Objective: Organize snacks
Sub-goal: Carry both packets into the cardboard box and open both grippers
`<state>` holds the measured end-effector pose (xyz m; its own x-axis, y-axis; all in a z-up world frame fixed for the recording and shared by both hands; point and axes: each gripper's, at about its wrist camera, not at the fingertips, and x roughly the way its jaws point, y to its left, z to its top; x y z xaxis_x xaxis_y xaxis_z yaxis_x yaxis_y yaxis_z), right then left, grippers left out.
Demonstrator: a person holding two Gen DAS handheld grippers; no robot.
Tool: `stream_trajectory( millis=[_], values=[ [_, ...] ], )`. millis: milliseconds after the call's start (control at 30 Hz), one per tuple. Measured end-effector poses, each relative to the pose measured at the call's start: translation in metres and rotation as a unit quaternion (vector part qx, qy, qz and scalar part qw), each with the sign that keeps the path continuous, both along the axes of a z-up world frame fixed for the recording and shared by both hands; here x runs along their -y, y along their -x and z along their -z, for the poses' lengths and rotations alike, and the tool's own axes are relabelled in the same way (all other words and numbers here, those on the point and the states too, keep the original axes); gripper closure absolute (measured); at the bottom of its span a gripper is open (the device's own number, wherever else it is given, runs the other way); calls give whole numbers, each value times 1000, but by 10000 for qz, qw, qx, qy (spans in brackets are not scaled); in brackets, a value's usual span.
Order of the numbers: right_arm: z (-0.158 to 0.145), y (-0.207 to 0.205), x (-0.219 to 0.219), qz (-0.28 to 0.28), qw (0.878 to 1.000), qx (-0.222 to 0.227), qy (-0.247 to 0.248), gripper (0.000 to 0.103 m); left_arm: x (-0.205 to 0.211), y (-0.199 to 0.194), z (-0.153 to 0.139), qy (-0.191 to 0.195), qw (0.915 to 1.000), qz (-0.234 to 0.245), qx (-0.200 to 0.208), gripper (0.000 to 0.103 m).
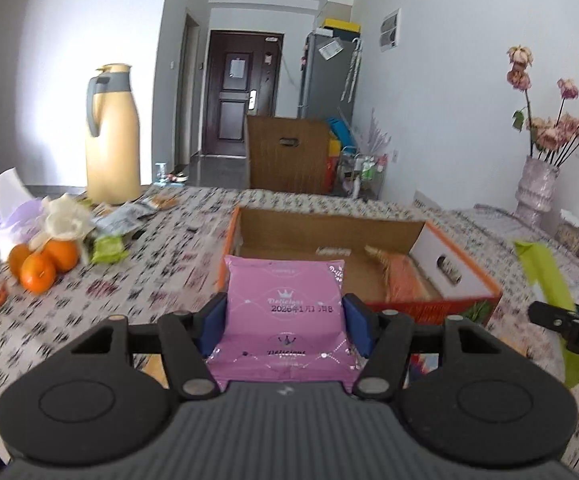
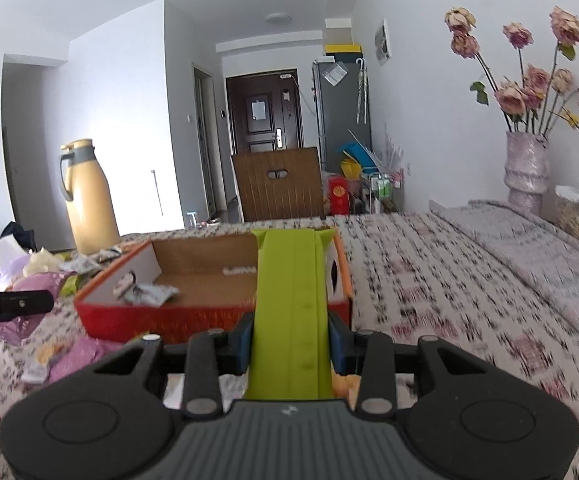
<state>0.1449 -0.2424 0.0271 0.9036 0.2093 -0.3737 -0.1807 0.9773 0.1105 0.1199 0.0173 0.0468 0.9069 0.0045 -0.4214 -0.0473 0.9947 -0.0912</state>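
Left hand-held gripper pinches a pink packet by its sides, right hand-held gripper clamps a green pack, both above the tabletop before the box; probably light, soft, crushable.

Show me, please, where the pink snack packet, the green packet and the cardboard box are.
pink snack packet (image 1: 285, 312), left wrist view, middle of its printed face.
green packet (image 2: 289, 300), right wrist view, middle of its long face.
cardboard box (image 1: 429, 312), left wrist view, its orange front wall.
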Motion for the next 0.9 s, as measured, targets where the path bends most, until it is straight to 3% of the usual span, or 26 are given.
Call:
stream_trajectory(
  millis=[533, 733, 900],
  values=[
    [-44, -128, -25, -130, 9997, 211, 48, 67, 21, -104, -44, -174, 9990, 154, 392, 41],
    [-33, -166, -40, -233, 9997, -47, 102, 67, 26, -145, -38, -151, 9993, 156, 294, 41],
    [-8, -188, -40, -189, 9993, -324, 21, 67, 25, -174, -13, -216, 9997, -45, 95, 41]
  ],
)
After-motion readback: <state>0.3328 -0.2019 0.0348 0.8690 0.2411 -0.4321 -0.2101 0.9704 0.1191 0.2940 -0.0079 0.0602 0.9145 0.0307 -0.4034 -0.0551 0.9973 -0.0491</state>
